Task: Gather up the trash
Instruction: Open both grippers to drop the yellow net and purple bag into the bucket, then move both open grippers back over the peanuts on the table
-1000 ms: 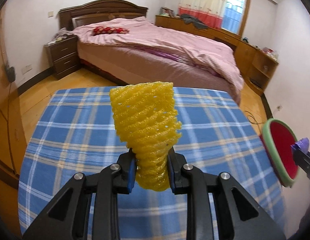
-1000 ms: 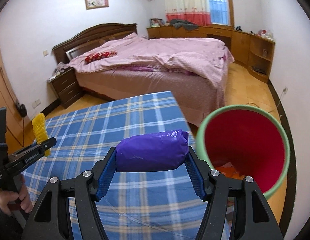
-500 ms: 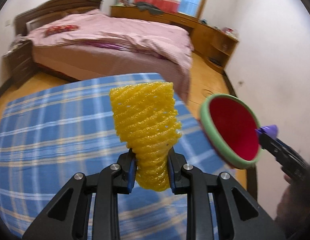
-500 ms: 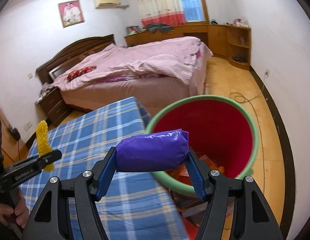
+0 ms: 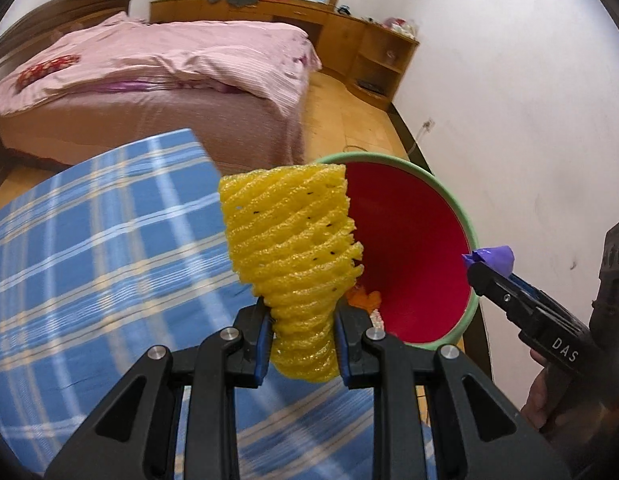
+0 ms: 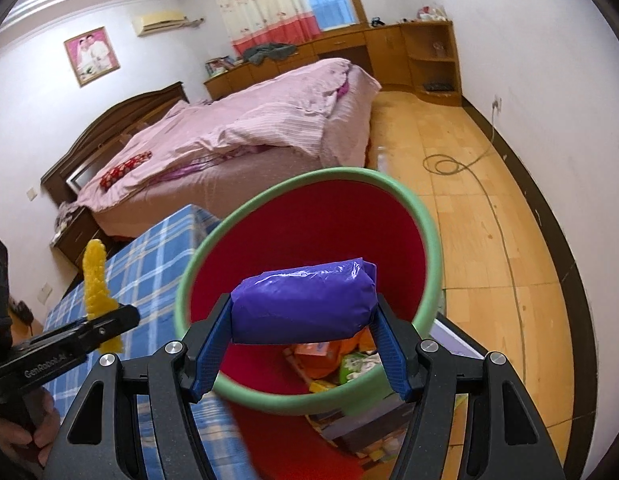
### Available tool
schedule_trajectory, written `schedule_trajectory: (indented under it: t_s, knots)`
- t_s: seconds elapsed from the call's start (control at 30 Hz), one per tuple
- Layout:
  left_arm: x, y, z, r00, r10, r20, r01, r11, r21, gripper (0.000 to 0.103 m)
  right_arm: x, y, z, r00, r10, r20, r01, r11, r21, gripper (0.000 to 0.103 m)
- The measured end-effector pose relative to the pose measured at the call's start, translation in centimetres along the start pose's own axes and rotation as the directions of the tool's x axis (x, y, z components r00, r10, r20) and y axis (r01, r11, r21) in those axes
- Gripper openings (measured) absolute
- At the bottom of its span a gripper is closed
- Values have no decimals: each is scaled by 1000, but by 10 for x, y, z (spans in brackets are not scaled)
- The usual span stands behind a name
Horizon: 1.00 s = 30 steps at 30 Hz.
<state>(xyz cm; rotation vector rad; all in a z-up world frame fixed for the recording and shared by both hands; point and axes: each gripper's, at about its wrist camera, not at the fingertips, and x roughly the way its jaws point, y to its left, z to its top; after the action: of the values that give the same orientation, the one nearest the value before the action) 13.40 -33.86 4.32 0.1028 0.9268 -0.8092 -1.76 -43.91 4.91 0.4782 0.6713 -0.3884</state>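
My left gripper (image 5: pixel 303 350) is shut on a yellow foam net sleeve (image 5: pixel 291 256), held upright over the table's right edge, just left of the bin. The red bin with a green rim (image 5: pixel 419 256) stands on the floor beside the table. My right gripper (image 6: pixel 303 344) is shut on a purple plastic packet (image 6: pixel 303 306), held over the bin's mouth (image 6: pixel 309 232). Wrappers (image 6: pixel 337 360) lie at the bin's bottom. The packet (image 5: pixel 494 258) also shows in the left wrist view, and the sleeve (image 6: pixel 96 284) in the right wrist view.
The table has a blue plaid cloth (image 5: pixel 93 248). A bed with a pink cover (image 5: pixel 157 64) stands behind it. Wooden cabinets (image 5: pixel 373 52) line the far wall. A white wall (image 5: pixel 529 128) is close on the right. A cable (image 6: pixel 505 240) lies on the wooden floor.
Both grippers have swung right from over the table to the bin. The right gripper with the packet is now over the bin's mouth; the sleeve is now beside the bin.
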Motion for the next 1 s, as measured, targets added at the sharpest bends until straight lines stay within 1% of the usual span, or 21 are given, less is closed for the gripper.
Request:
schedule_trajectory:
  t_s: [0.13, 0.2, 0.23, 0.27, 0.33, 0.4, 0.47, 0.67, 0.77, 0.8, 0.83, 0.9, 1.0]
  knots:
    - [23, -20, 6, 1000, -4, -9, 5, 999, 46, 26, 4, -13, 3, 1000, 14, 0, -14, 1000, 8, 68]
    - [29, -27, 8, 1000, -3, -7, 4, 998, 67, 30, 6, -16, 4, 1000, 27, -3, -27, 1000, 10, 68]
    - [32, -30, 8, 1000, 0, -6, 0, 997, 80, 37, 8, -18, 5, 1000, 27, -4, -27, 1000, 10, 68]
    - [34, -33, 7, 1000, 5, -4, -4, 996, 90, 41, 9, -19, 5, 1000, 26, -5, -26, 1000, 9, 68]
    - [37, -38, 7, 1000, 10, 2, -10, 994, 108, 44, 12, -22, 6, 1000, 29, -6, -29, 1000, 10, 68]
    - [39, -40, 7, 1000, 7, 2, -7, 993, 115, 50, 14, -24, 6, 999, 41, -5, -41, 999, 12, 68]
    - [41, -38, 6, 1000, 12, 1, -12, 994, 110, 59, 16, -25, 6, 998, 57, -6, -57, 998, 16, 69]
    - [39, -29, 5, 1000, 12, 4, -12, 998, 61, 60, 18, -24, 6, 997, 79, 4, -79, 997, 17, 70]
    - [33, -22, 6, 1000, 14, 11, -14, 999, 31, 60, 17, -22, 7, 997, 80, 12, -80, 997, 15, 74]
    - [32, -21, 6, 1000, 16, 11, -16, 1000, 26, 60, 16, -21, 7, 997, 80, 14, -80, 997, 13, 76]
    - [30, -19, 6, 1000, 18, 12, -18, 1000, 20, 60, 16, -20, 8, 997, 82, 16, -82, 997, 14, 81]
    - [25, -16, 4, 1000, 25, 14, -25, 1000, 10, 60, 13, -19, 8, 996, 84, 26, -85, 996, 22, 82]
    - [16, -12, 2, 999, 41, 20, -41, 999, 2, 60, 8, -16, 8, 998, 63, 33, -63, 998, 15, 82]
